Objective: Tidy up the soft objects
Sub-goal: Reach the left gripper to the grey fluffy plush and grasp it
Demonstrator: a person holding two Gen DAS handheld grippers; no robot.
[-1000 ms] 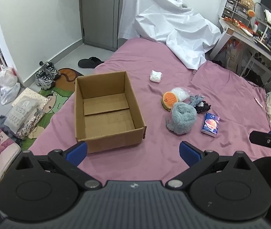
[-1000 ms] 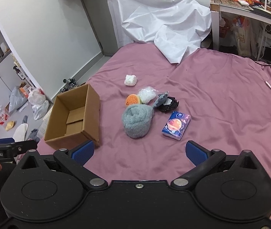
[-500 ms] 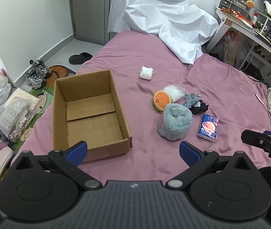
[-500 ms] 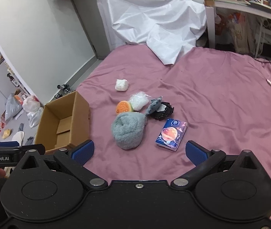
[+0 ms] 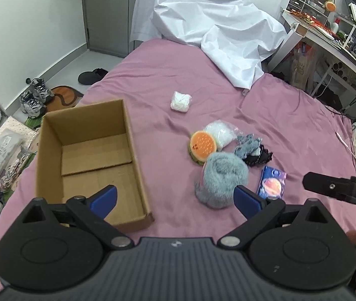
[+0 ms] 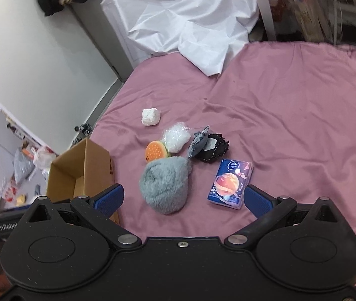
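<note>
Now both cameras had pushed in closer over the last second, and the pile of soft things filled more of each view than it did a moment earlier. The left hand-held gripper [image 5: 175, 199] hung with its blue-padded fingers wide apart, gripping nothing, and the right hand-held gripper [image 6: 183, 197] was spread just as wide and just as empty.

The landmark was the open brown cardboard box [image 5: 87, 160], which had nothing inside it. Just to the right of the box lay the fluffy grey rolled towel [image 6: 164, 186], and the right gripper's fingers now framed it. Beyond the towel, touching it, sat the orange burger-shaped plush [image 6: 156, 152], with a clear crinkled plastic bag of white stuffing [image 6: 175, 138] and a grey-and-black lacy bundle [image 6: 209, 148] beside it. A small blue printed tissue pack [image 6: 230, 183] lay further right of the box than the towel, and a white wad [image 6: 150, 117] lay well beyond, alone on the mauve bedsheet [image 6: 290, 125].

Nothing had been packed yet; by my reading the approach pointed at the towel as first pick.
</note>
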